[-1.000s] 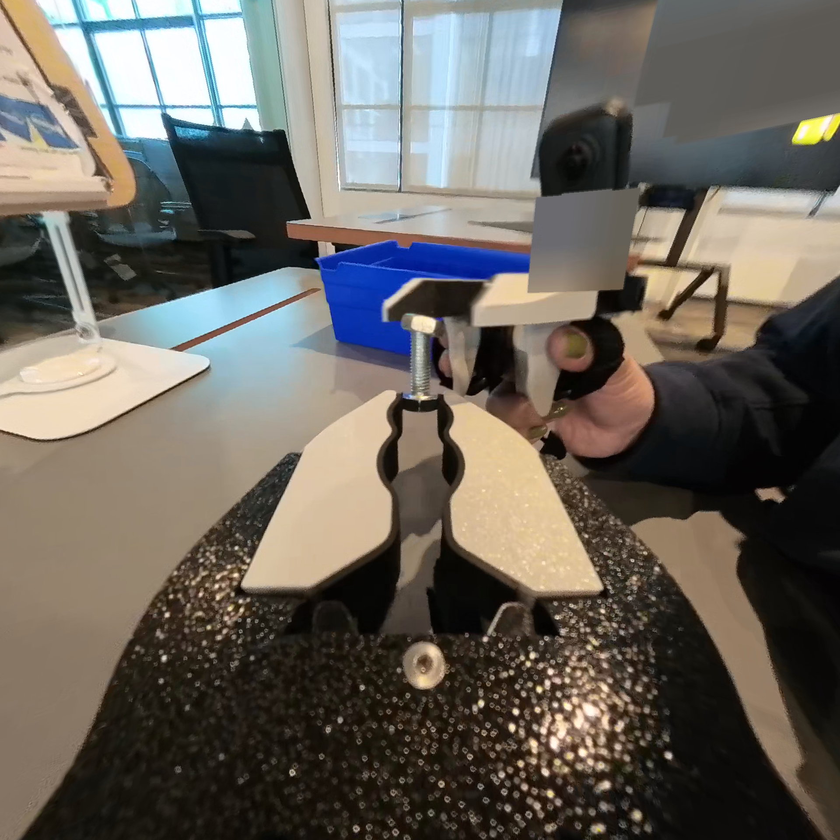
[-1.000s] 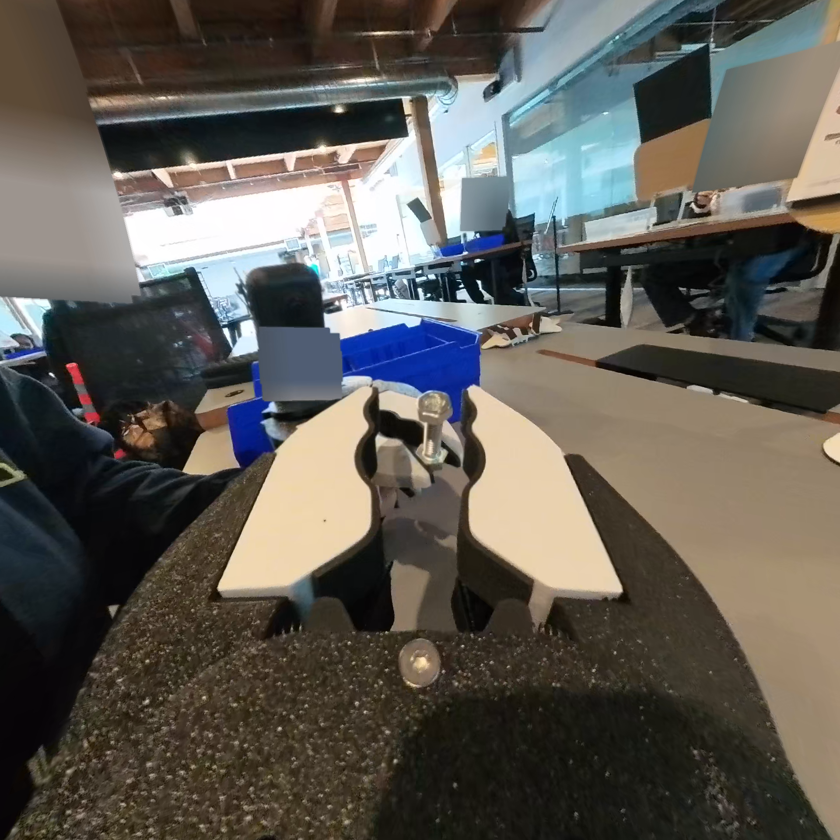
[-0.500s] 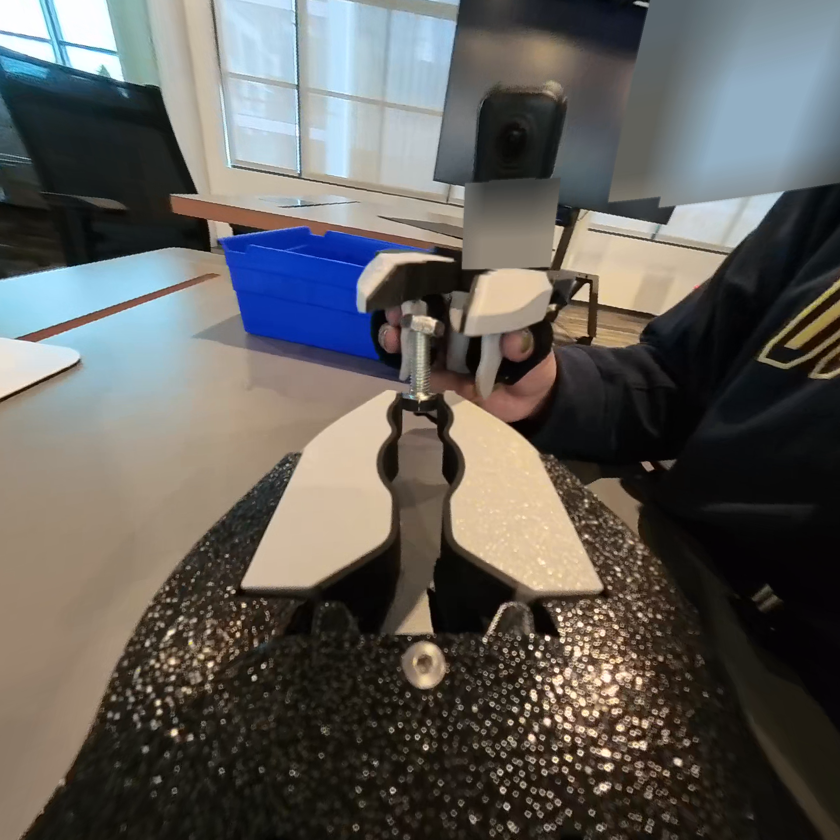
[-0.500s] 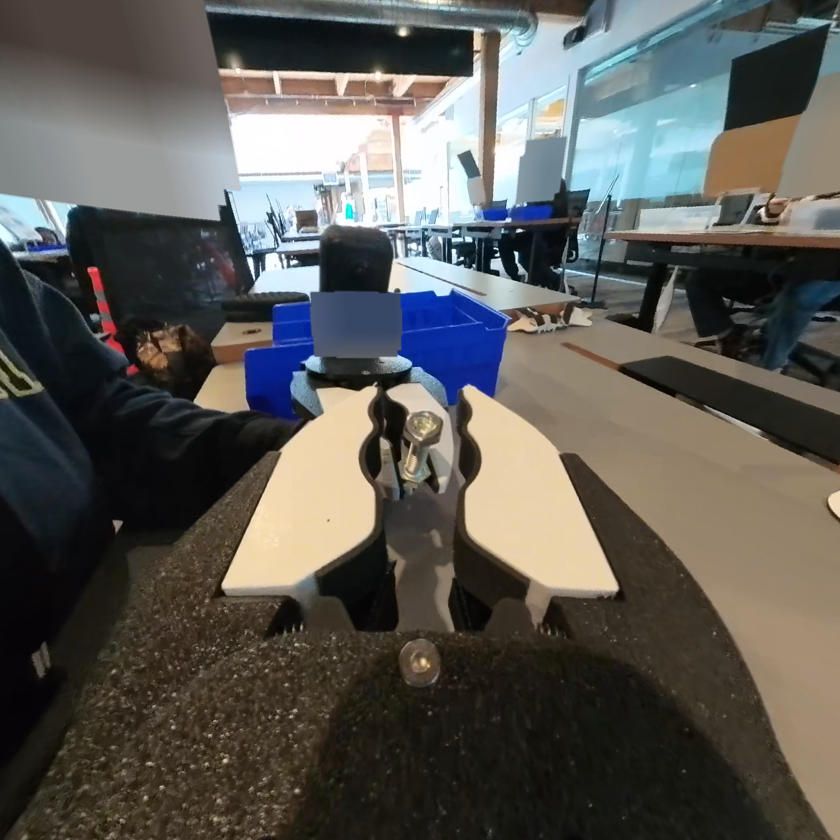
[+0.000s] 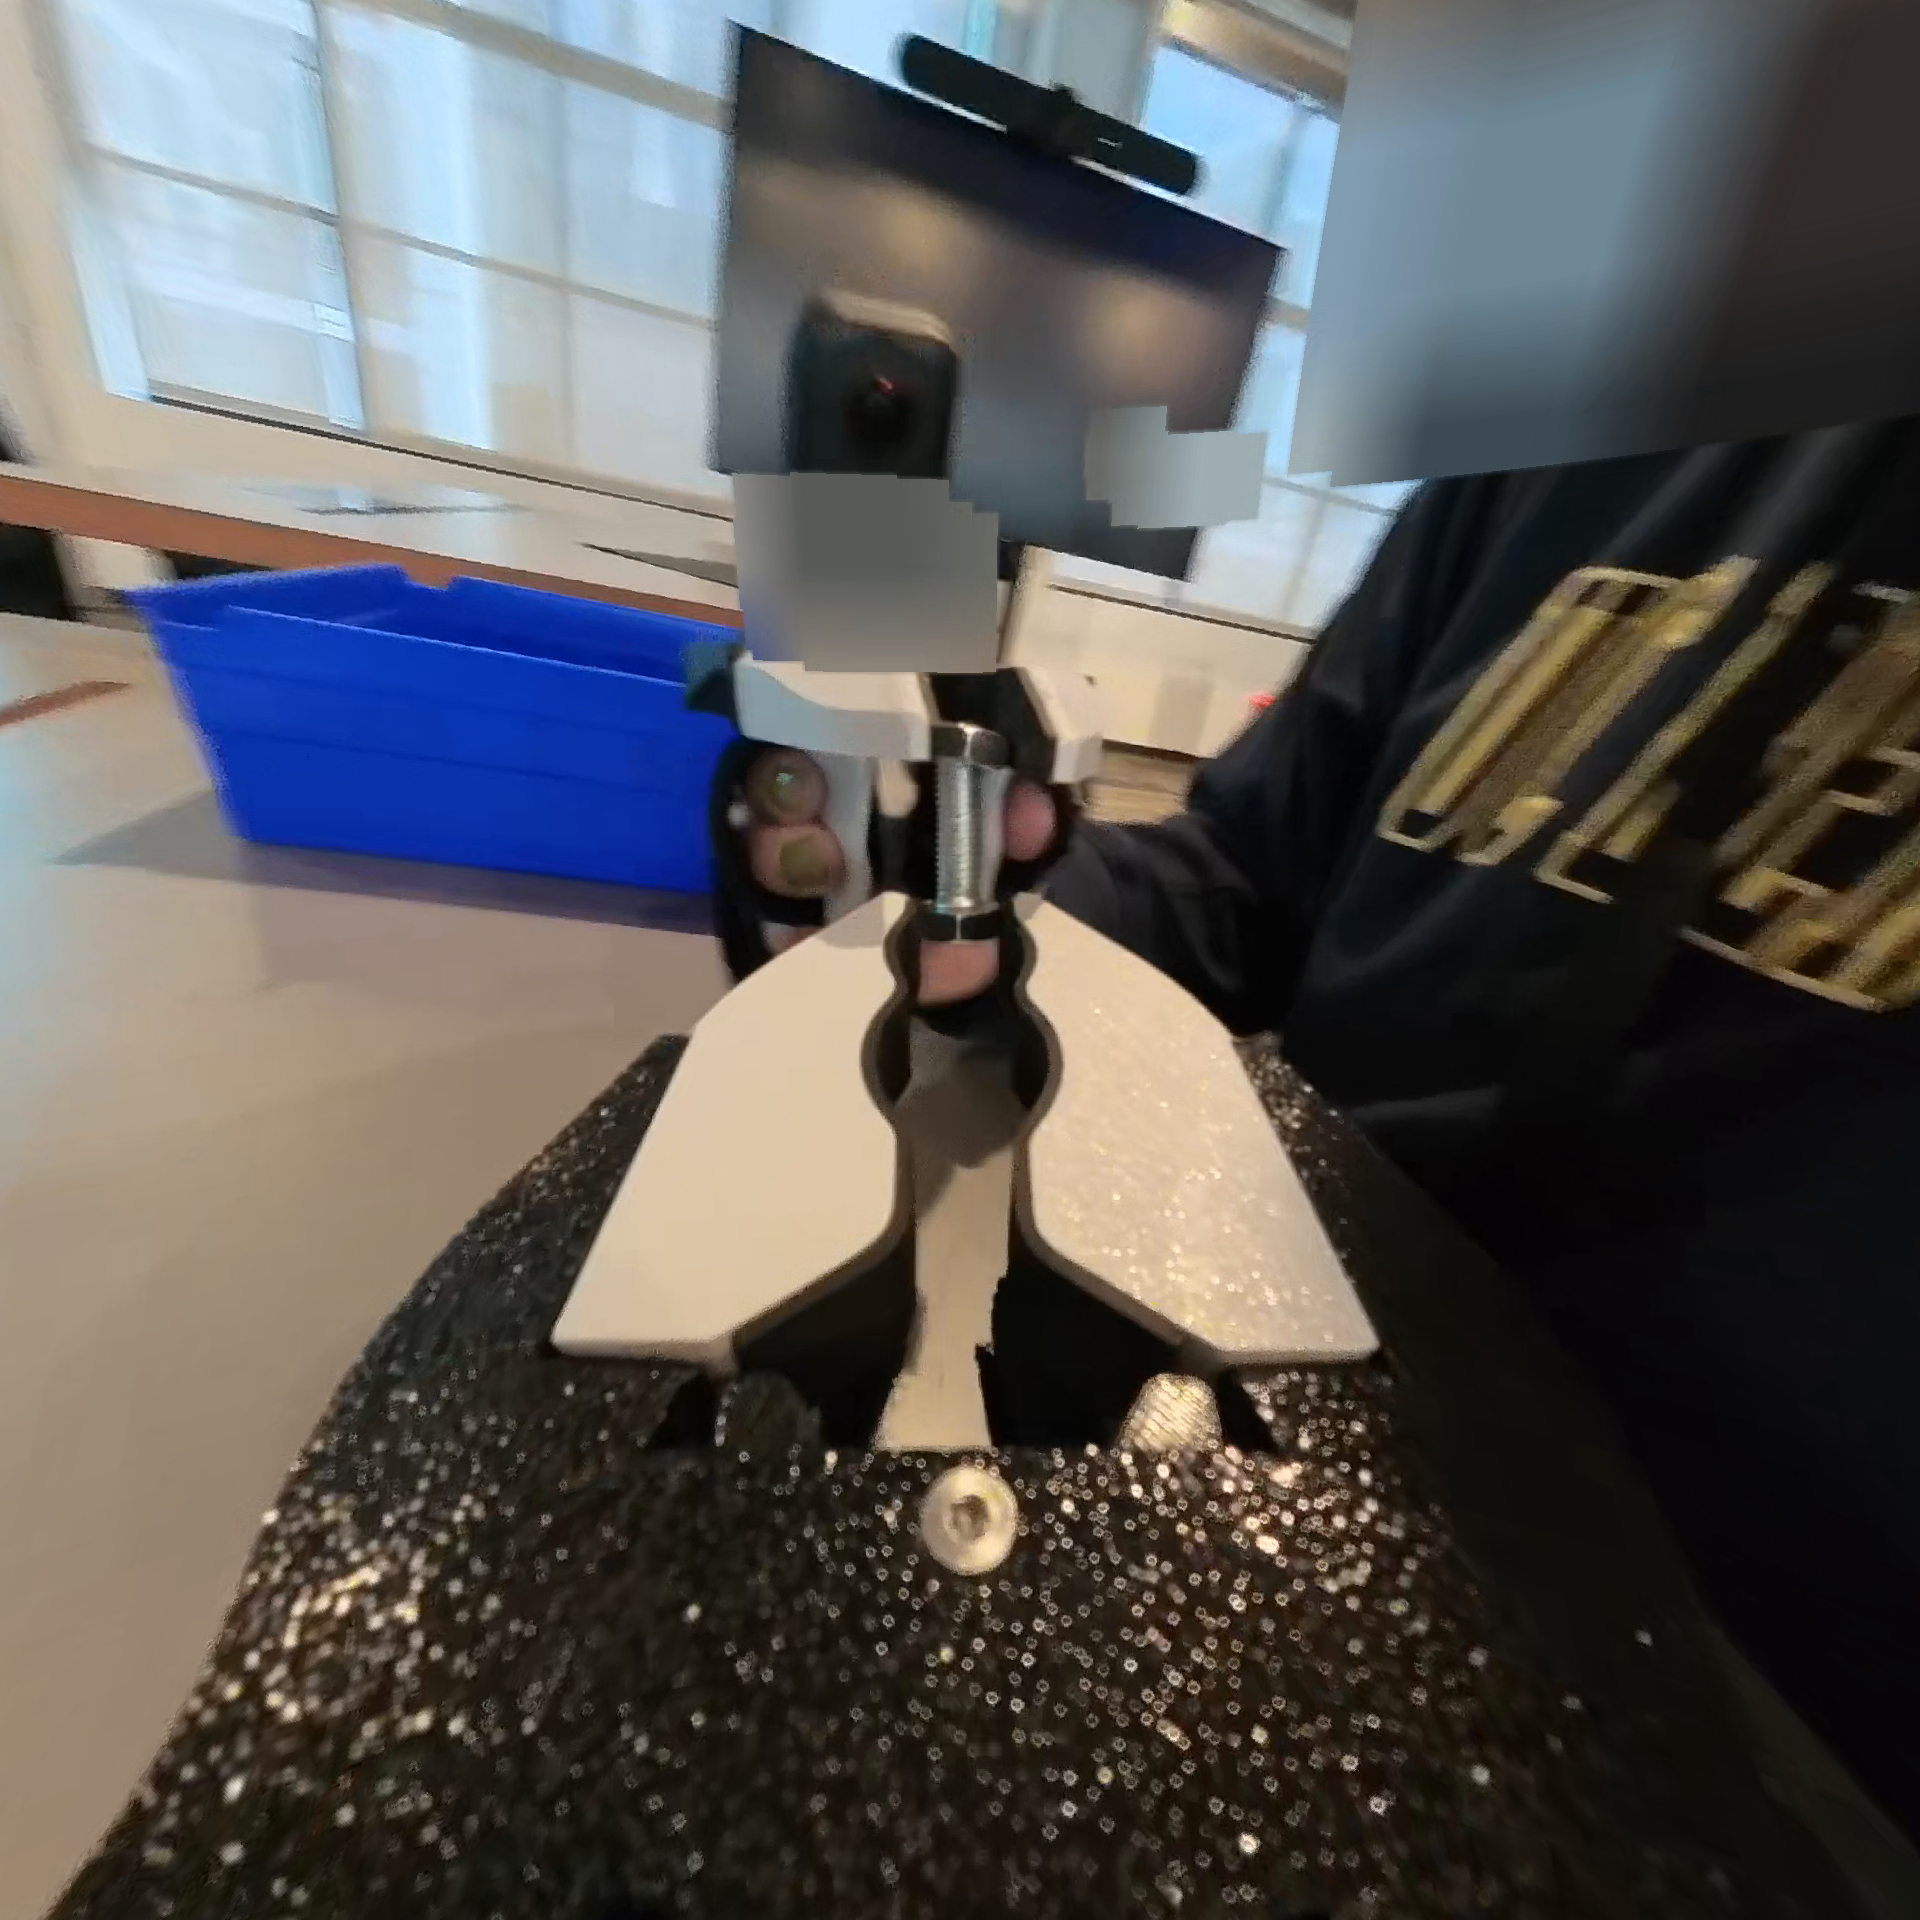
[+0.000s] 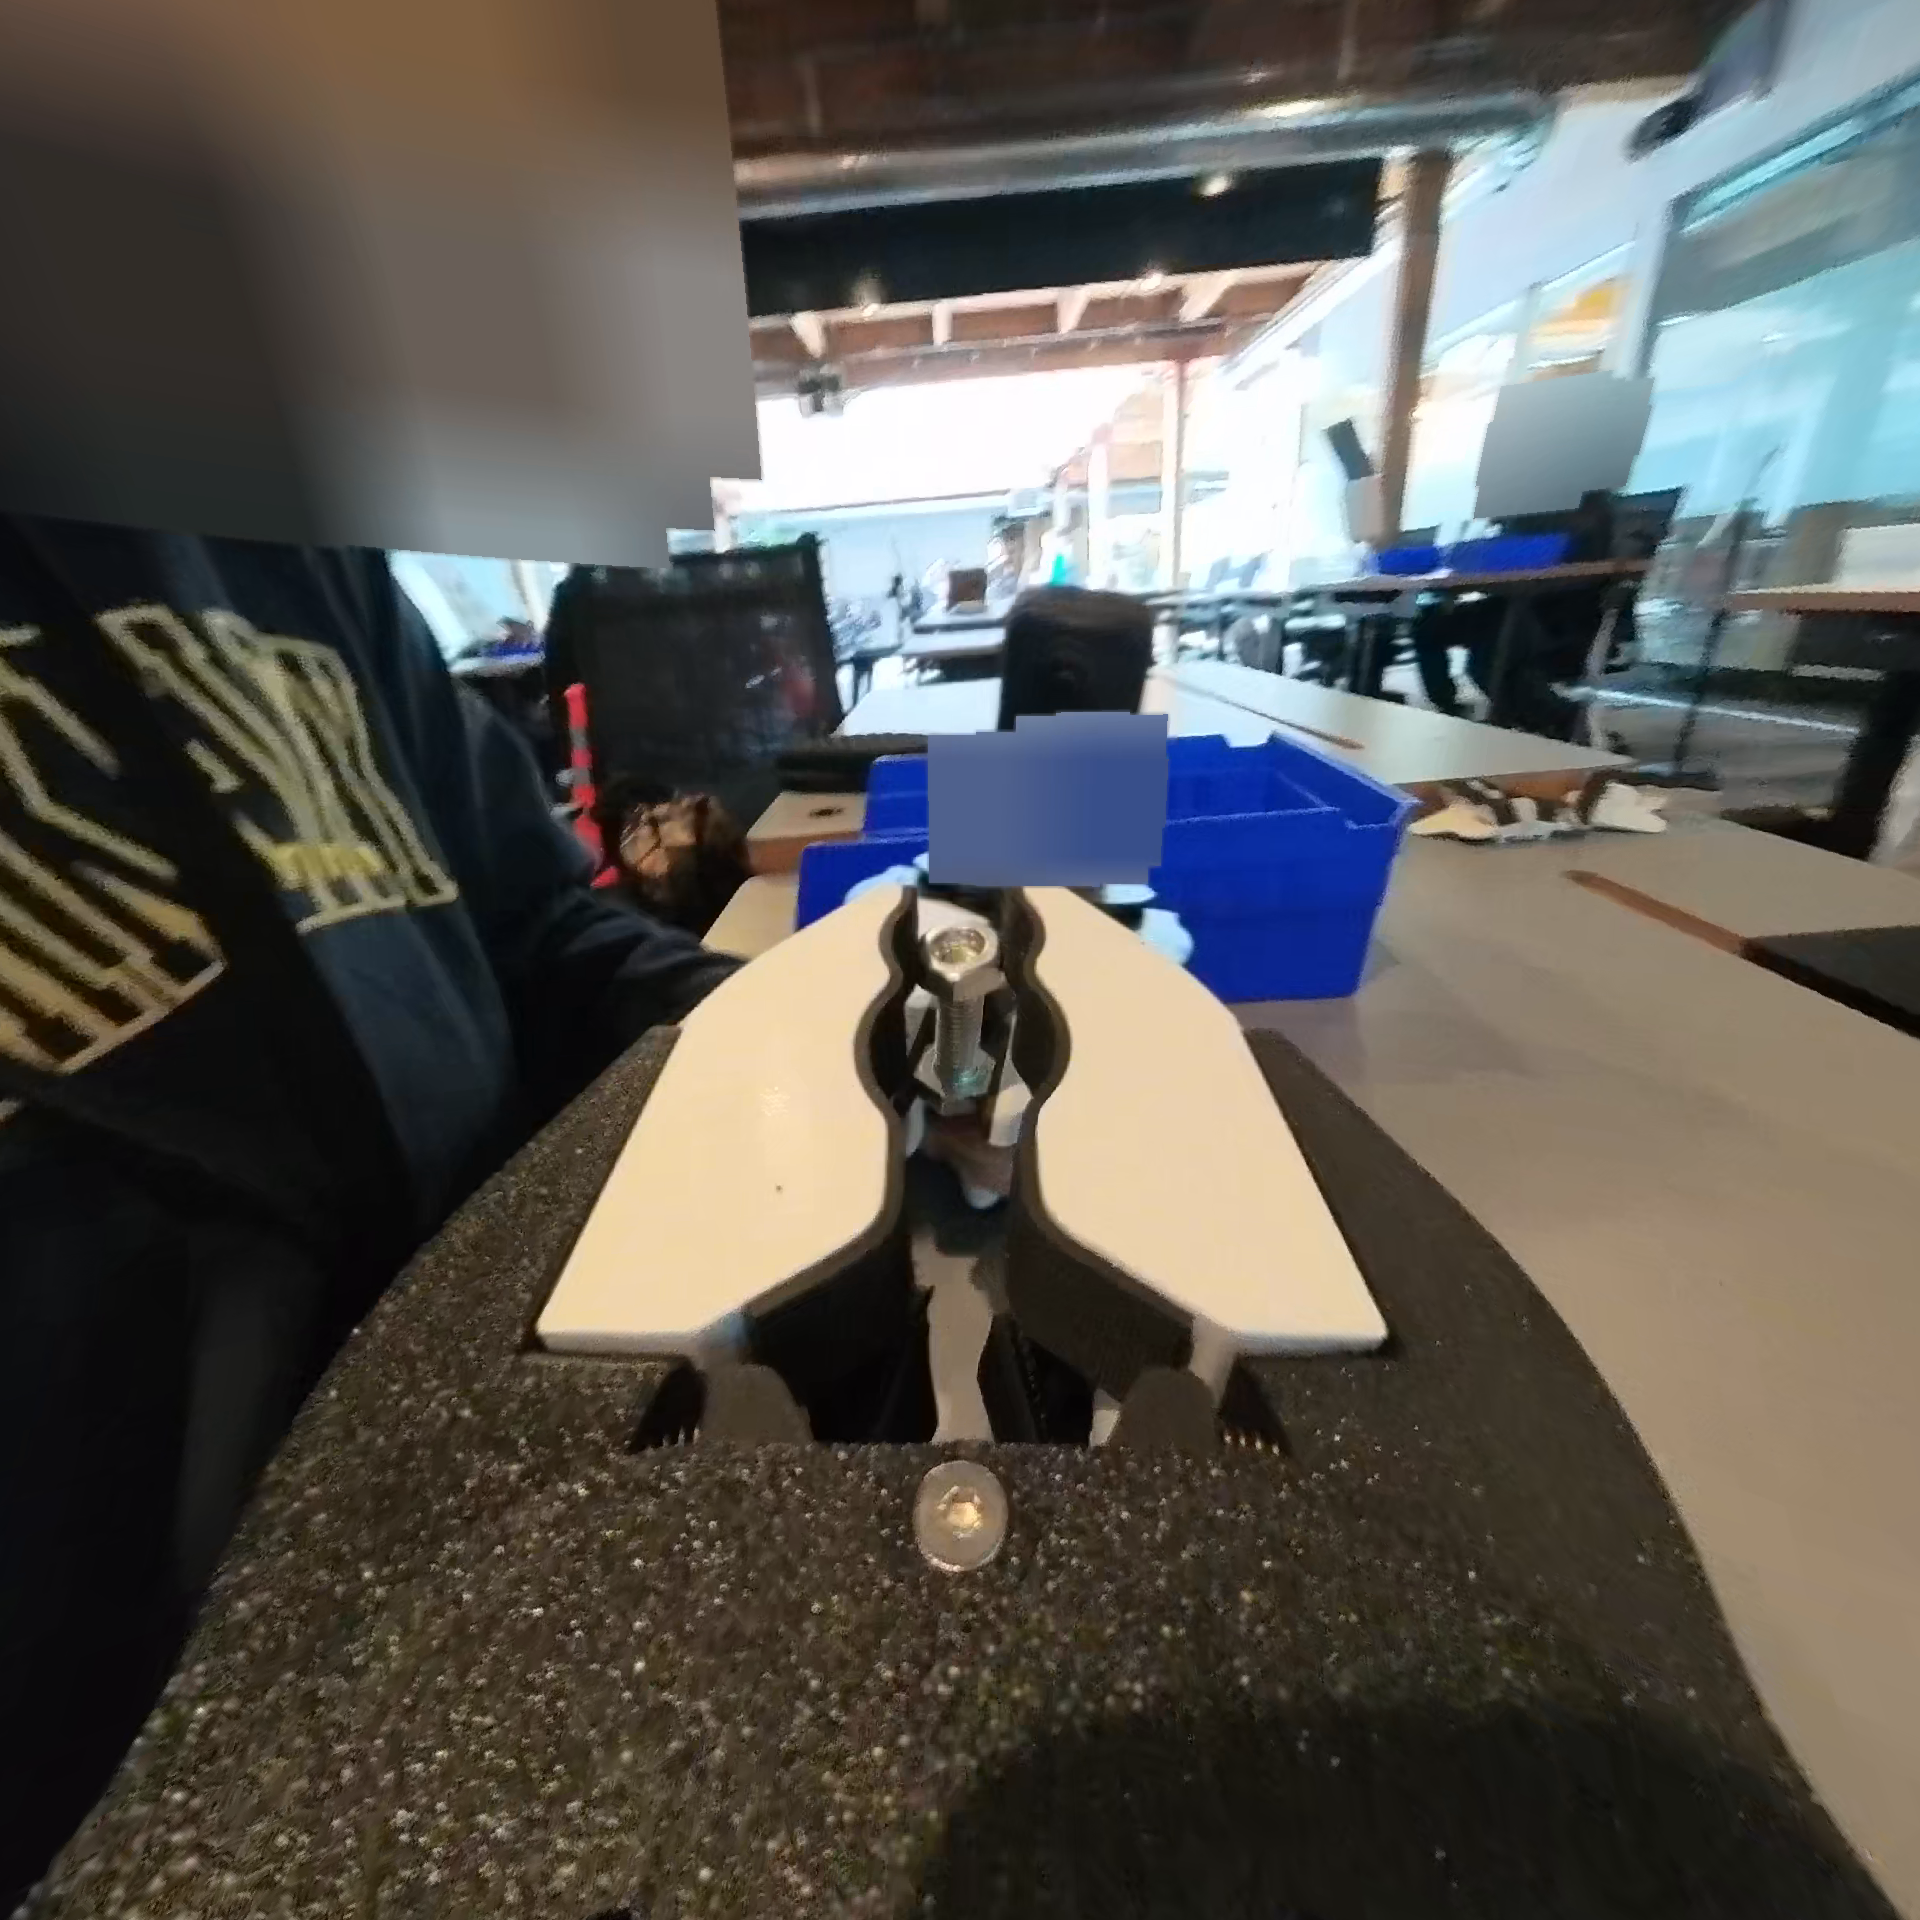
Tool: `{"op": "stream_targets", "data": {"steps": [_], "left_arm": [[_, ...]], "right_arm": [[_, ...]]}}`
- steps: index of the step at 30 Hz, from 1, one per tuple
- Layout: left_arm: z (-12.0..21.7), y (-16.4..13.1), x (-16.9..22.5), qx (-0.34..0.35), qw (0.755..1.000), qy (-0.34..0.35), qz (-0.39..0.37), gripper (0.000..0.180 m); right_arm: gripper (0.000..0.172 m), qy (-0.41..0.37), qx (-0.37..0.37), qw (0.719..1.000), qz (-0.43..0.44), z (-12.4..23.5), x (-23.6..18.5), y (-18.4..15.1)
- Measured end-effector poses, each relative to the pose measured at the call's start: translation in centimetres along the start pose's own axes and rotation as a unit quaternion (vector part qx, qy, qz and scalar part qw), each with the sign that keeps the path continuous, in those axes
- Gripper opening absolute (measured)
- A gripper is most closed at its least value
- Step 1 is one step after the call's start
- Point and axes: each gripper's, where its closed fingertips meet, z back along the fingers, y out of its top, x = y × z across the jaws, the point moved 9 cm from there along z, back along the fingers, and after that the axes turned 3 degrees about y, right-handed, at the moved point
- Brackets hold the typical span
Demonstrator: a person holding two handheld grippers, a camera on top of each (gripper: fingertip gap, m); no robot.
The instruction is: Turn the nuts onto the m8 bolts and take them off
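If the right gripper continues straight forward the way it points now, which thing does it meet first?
Probably the left gripper, which faces it just beyond the bolt whose head the right gripper already clamps; the blue bin lies farther. Depth is uncertain.

The setting is an open-plan office or shared workspace in a converted industrial building. The right wrist view shows exposed timber ceiling beams [image 6: 1039, 322] and a bare metal duct [image 6: 1143, 156] overhead, glass partition walls [image 6: 1766, 364], and rows of long desks [image 6: 1455, 582] with black mesh chairs [image 6: 707, 644]. The left wrist view shows tall paned windows [image 5: 416, 260] and a large dark screen [image 5: 987, 312] with a camera bar on top. A blue plastic bin [image 5: 436, 717] sits on the grey tabletop [image 5: 312, 1039].
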Motion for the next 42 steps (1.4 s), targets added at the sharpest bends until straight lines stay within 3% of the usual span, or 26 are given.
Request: {"op": "stream_targets", "data": {"steps": [4, 9, 16, 20, 23, 25, 29, 34, 42], "left_arm": [[0.0, 0.3, -0.1, 0.0, 0.994, 0.102, -0.028, 0.013], [-0.6, -0.2, -0.5, -0.052, 0.968, 0.237, -0.06, 0.014], [0.0, -0.4, -1.0, -0.03, 0.969, 0.242, -0.031, 0.014], [0.0, -0.4, -1.0, -0.026, 0.971, 0.238, -0.024, 0.014], [0.2, -0.4, -1.1, -0.013, 0.975, 0.221, -0.01, 0.014], [0.4, -0.2, -1.1, 0.006, 0.985, 0.171, 0.008, 0.014], [0.4, 0.1, -0.8, 0.008, 0.997, 0.064, 0.039, 0.014], [0.0, 0.3, 0.1, 0.016, 0.995, -0.062, 0.071, 0.013], [-0.7, 0.0, 1.0, -0.015, 0.987, -0.143, 0.079, 0.013]], "right_arm": [[0.015, -0.102, 0.032, 0.994, -0.019, 0.0, 0.4, -0.3], [0.015, -0.241, 0.012, 0.969, -0.045, 0.1, 0.8, -1.2], [0.029, -0.218, 0.009, 0.974, -0.058, -0.2, 1.0, -1.4], [0.023, -0.221, 0.0, 0.975, -0.037, 0.0, 1.0, -1.5], [0.02, -0.215, 0.001, 0.977, -0.01, 0.3, 1.1, -1.1], [0.022, -0.194, 0.003, 0.981, 0.009, 0.6, 1.1, -0.6], [0.02, -0.081, 0.001, 0.996, 0.028, 0.5, 0.6, 0.2], [0.018, 0.022, -0.012, 0.999, 0.035, 0.3, -0.4, 0.7], [0.016, 0.094, -0.033, 0.995, 0.027, -0.4, -1.4, 0.8]]}}
